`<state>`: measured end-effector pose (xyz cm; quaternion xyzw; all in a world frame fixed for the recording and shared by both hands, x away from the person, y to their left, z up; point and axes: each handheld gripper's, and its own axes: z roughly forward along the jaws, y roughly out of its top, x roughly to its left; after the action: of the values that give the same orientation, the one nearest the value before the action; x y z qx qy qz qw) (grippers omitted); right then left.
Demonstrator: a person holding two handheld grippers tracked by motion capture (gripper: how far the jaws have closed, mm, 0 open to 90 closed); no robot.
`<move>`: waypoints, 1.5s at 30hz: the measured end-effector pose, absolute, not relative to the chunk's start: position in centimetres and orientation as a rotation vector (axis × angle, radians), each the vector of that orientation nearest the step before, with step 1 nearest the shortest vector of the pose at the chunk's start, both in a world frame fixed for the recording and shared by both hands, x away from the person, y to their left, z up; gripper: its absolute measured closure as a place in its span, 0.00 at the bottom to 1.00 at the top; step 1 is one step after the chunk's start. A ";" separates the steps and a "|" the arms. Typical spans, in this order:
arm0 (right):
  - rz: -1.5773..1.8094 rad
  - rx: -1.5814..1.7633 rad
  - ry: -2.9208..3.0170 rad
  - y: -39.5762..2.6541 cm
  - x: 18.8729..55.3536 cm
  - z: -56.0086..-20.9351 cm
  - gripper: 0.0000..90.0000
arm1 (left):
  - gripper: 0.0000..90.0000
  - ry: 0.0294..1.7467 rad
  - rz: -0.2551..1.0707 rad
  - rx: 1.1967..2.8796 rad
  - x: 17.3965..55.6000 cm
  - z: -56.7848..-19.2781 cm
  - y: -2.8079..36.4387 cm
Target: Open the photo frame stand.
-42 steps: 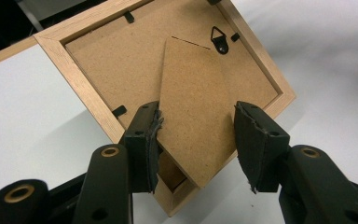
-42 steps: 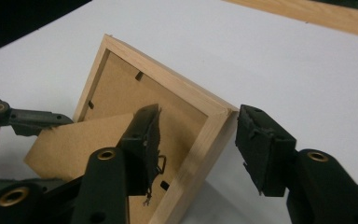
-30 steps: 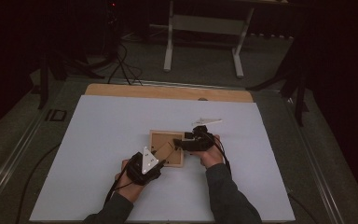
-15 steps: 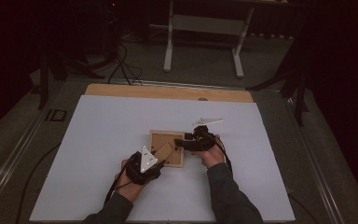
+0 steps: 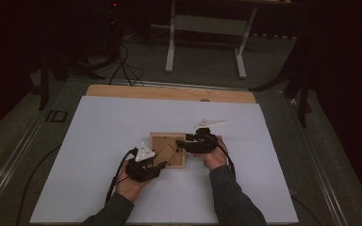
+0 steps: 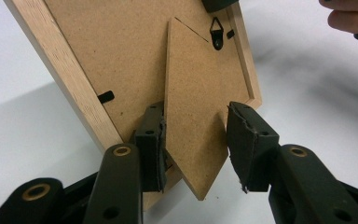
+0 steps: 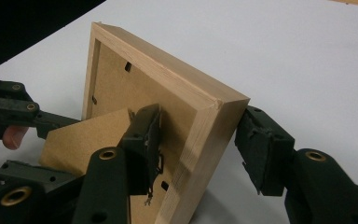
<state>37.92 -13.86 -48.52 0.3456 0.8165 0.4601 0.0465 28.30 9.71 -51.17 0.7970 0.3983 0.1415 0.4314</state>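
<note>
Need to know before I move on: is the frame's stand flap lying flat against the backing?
No: the stand flap angles out from the frame backing, between the left gripper jaws.

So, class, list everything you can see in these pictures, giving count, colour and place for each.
picture frame: one, light wood, face down mid-sheet, one edge lifted
fold-out stand: one, brown board, swung out from the frame's back
hanger: one, black, on the frame's back
sheet: one, white, covering the table
table edge: one, wood, beyond the sheet
support frame: one, white, on the floor behind
cables: several, black, floor at far left
left tool: one, black, jaws just closing around the stand, one pad apart
right tool: one, black, jaws just closing around the frame's corner, outer pad apart
hands: two, behind the tools
</note>
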 end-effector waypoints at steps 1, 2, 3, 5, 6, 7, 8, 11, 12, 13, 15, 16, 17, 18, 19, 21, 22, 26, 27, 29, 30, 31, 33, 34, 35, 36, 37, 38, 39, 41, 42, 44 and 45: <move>1.402 1.052 2.492 -13.8 37.9 -48.5 0.56 | 0.66 0.994 0.349 1.989 28.3 -51.2 9.7; 1.401 1.047 2.492 -13.9 37.8 -48.4 0.56 | 0.67 0.991 0.343 1.991 28.3 -51.1 9.8; 1.401 1.047 2.492 -13.9 37.8 -48.4 0.56 | 0.67 0.987 0.340 1.994 28.3 -51.1 9.8; 1.400 1.039 2.493 -13.9 37.7 -48.4 0.56 | 0.67 0.978 0.340 2.003 28.3 -51.1 9.8; 1.400 1.037 2.494 -13.9 37.7 -48.3 0.56 | 0.67 0.974 0.343 2.007 28.3 -51.0 9.8; 1.401 1.035 2.495 -13.9 37.7 -48.3 0.56 | 0.68 0.970 0.343 2.007 28.3 -51.0 9.7; 1.400 1.034 2.496 -13.9 37.7 -48.3 0.56 | 0.68 0.964 0.347 2.009 28.3 -50.9 9.7; 1.408 1.036 2.506 -14.0 37.9 -48.4 0.55 | 0.68 0.952 0.350 2.006 28.3 -50.9 9.7; 1.416 1.043 2.525 -13.9 38.0 -48.6 0.53 | 0.68 0.950 0.352 2.008 28.3 -50.9 9.7; 1.416 1.043 2.525 -13.9 38.0 -48.6 0.53 | 0.68 0.944 0.356 2.013 28.3 -50.8 9.7; 1.437 1.047 2.534 -13.9 38.2 -48.8 0.52 | 0.68 0.928 0.363 2.020 28.2 -50.8 9.7; 1.450 1.045 2.537 -13.9 38.2 -48.9 0.52 | 0.68 0.921 0.370 2.024 28.2 -50.8 9.7; 1.457 1.032 2.540 -13.8 38.2 -48.8 0.52 | 0.68 0.916 0.375 2.029 28.2 -50.8 9.7; 1.455 1.025 2.537 -13.8 38.2 -48.8 0.52 | 0.68 0.914 0.375 2.031 28.2 -50.8 9.7; 1.455 1.025 2.537 -13.8 38.2 -48.8 0.52 | 0.68 0.913 0.374 2.030 28.2 -50.8 9.7; 1.469 1.020 2.529 -14.1 38.0 -48.6 0.55 | 0.68 0.910 0.382 2.035 28.2 -50.8 9.7; 1.469 1.020 2.529 -14.1 38.0 -48.6 0.55 | 0.68 0.910 0.385 2.036 28.3 -50.8 9.7; 1.484 0.998 2.515 -14.5 37.8 -48.4 0.58 | 0.68 0.910 0.393 2.046 28.4 -50.8 9.6; 1.485 0.995 2.511 -14.5 37.7 -48.4 0.58 | 0.68 0.913 0.397 2.045 28.4 -50.8 9.6; 1.480 0.983 2.503 -14.6 37.6 -48.2 0.59 | 0.68 0.918 0.405 2.048 28.5 -50.8 9.5; 1.476 0.975 2.499 -14.6 37.6 -48.1 0.59 | 0.68 0.923 0.404 2.045 28.6 -50.8 9.5; 1.472 0.963 2.493 -14.6 37.5 -48.0 0.59 | 0.69 0.928 0.398 2.040 28.7 -50.8 9.5; 1.465 0.950 2.477 -14.6 37.3 -47.8 0.60 | 0.72 0.942 0.381 2.024 28.9 -50.8 9.7; 1.465 0.950 2.477 -14.6 37.3 -47.8 0.60 | 0.73 0.942 0.381 2.024 28.9 -50.8 9.7; 1.466 0.933 2.469 -14.6 37.2 -47.7 0.61 | 0.73 0.962 0.389 2.024 29.2 -51.0 9.7; 1.445 0.901 2.460 -14.4 37.0 -47.4 0.62 | 0.73 0.968 0.385 2.025 29.3 -51.1 9.7; 1.433 0.887 2.458 -14.4 36.9 -47.3 0.62 | 0.74 0.966 0.387 2.029 29.4 -51.1 9.6; 1.425 0.879 2.457 -14.3 36.8 -47.3 0.62 | 0.74 0.966 0.392 2.030 29.4 -51.2 9.6; 1.418 0.871 2.454 -14.3 36.7 -47.3 0.62 | 0.74 0.966 0.397 2.034 29.4 -51.2 9.5; 1.412 0.866 2.452 -14.3 36.7 -47.2 0.62 | 0.74 0.966 0.405 2.038 29.4 -51.2 9.4; 1.405 0.858 2.448 -14.3 36.7 -47.2 0.62 | 0.74 0.969 0.407 2.034 29.4 -51.3 9.3; 1.406 0.860 2.446 -14.3 36.6 -47.1 0.62 | 0.74 0.975 0.418 2.038 29.5 -51.4 9.2; 1.405 0.859 2.445 -14.3 36.6 -47.1 0.61 | 0.74 0.979 0.422 2.038 29.5 -51.4 9.1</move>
<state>36.57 -14.26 -47.08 0.2902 0.8254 0.4744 0.0967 29.53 9.14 -51.44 0.8088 0.3887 0.1673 0.4084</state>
